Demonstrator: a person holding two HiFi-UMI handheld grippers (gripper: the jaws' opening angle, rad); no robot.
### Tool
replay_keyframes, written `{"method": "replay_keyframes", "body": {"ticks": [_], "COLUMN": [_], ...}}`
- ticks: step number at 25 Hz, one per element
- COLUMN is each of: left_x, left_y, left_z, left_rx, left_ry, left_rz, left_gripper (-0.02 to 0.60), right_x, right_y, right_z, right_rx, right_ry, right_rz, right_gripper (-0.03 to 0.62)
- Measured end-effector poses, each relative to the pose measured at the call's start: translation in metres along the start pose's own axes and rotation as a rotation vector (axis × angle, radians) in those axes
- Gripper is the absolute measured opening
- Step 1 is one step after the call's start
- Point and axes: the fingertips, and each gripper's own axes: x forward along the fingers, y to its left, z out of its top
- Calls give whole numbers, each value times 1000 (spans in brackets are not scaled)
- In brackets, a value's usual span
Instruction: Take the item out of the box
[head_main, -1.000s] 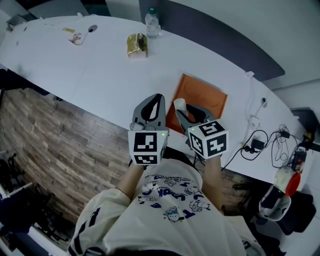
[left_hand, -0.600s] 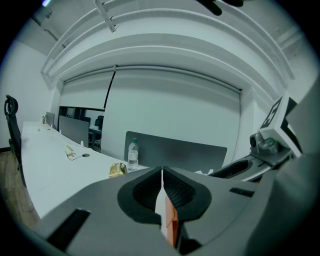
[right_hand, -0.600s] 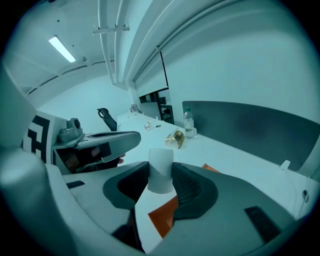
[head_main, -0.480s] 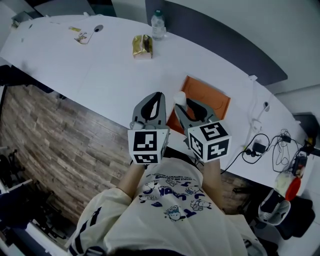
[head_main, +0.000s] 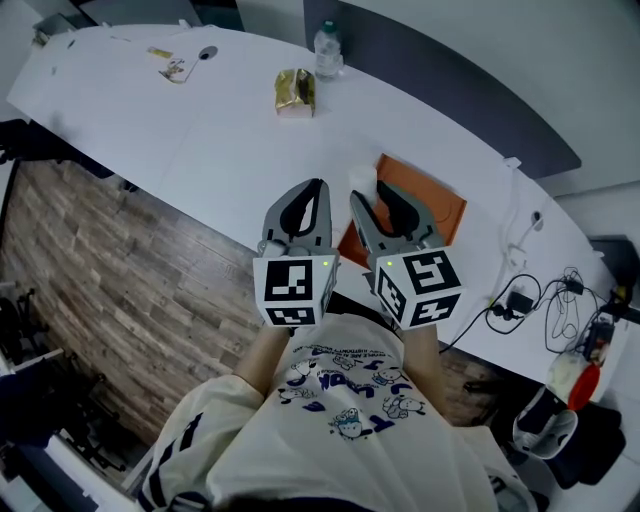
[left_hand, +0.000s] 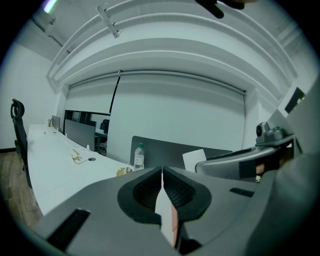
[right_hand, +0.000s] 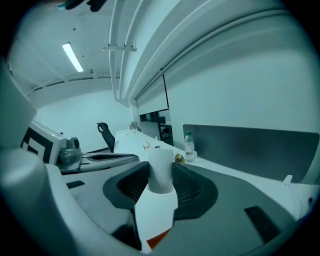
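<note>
A white cylinder-shaped item (head_main: 361, 180) sits between the jaws of my right gripper (head_main: 368, 192), which is shut on it and holds it above the near left corner of the flat orange box (head_main: 432, 207). The right gripper view shows the same white item (right_hand: 161, 169) upright between the ribbed pads (right_hand: 189, 189). My left gripper (head_main: 318, 187) hangs just to the left, level with the right one, jaws shut and nothing in them. Its jaws meet in the left gripper view (left_hand: 162, 172), where the white item (left_hand: 194, 159) shows at the right.
The long white table (head_main: 200, 140) holds a water bottle (head_main: 327, 50) and a golden packet (head_main: 296, 91) at the back, and small items (head_main: 176, 66) at the far left. Cables and a charger (head_main: 518, 296) lie at the right end. Wood floor lies below the table's near edge.
My right gripper has risen with the white item in it, up off the orange box. The left gripper has shifted only a little.
</note>
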Motion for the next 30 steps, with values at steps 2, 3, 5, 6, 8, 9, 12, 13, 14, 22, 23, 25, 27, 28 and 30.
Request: {"method": "replay_keyframes", "body": {"ticks": [2,3,5,6,8,9,12,13,14,22,23,25,27,28,30], "left_x": [0,-1,-2,-3,-5,-6,-8,-9,-10,-18,-19,-21,-22,-23,-24], "left_y": [2,3,5,6,9,10,14,16,17,24,24,25,26,27,27], "left_z": [1,2,5,6,9,11,15,16,17,24,24,25,27,28,30], "left_rx": [-1,-2,-3,-3,-2,-2,-1,-2,-3,-10,-10,-11,-12,-13,-13], "left_ry": [-3,-5,-12,-16,-25,-29,-40,-44,-48,-68,-70,-75,-81,-85,-91], "left_rz": [7,11,19,23,31,35,48,52,57,88,91,98,105,107,111], "left_gripper": [23,23,23,23,23,23,23,23,23,23,23,23,23,23,23], "right_x": [0,0,-1,-1,0,1,4,4,4,6,5,4,3,2,1], "right_y": [-1,-1,-1,-1,1,2,5,7,8,15,16,18,20,20,22], "right_z": [5,7,12,14,18,19,23,25,26,33,33,35,37,38,40], "right_rx": [-4,-5,-4,-3,-4,-5,-7,-6,-5,3,3,3,1,0,-2], "right_ry": [-21,-32,-53,-62,-75,-81,-98,-104,-110,-149,-154,-166,-180,-187,-200], "right_rz": [-4,-7,-11,-12,-10,-8,-3,0,3,15,14,16,21,22,23], "right_gripper": [167,167,167,167,167,167,167,167,167,167,167,167,167,167,167]}}
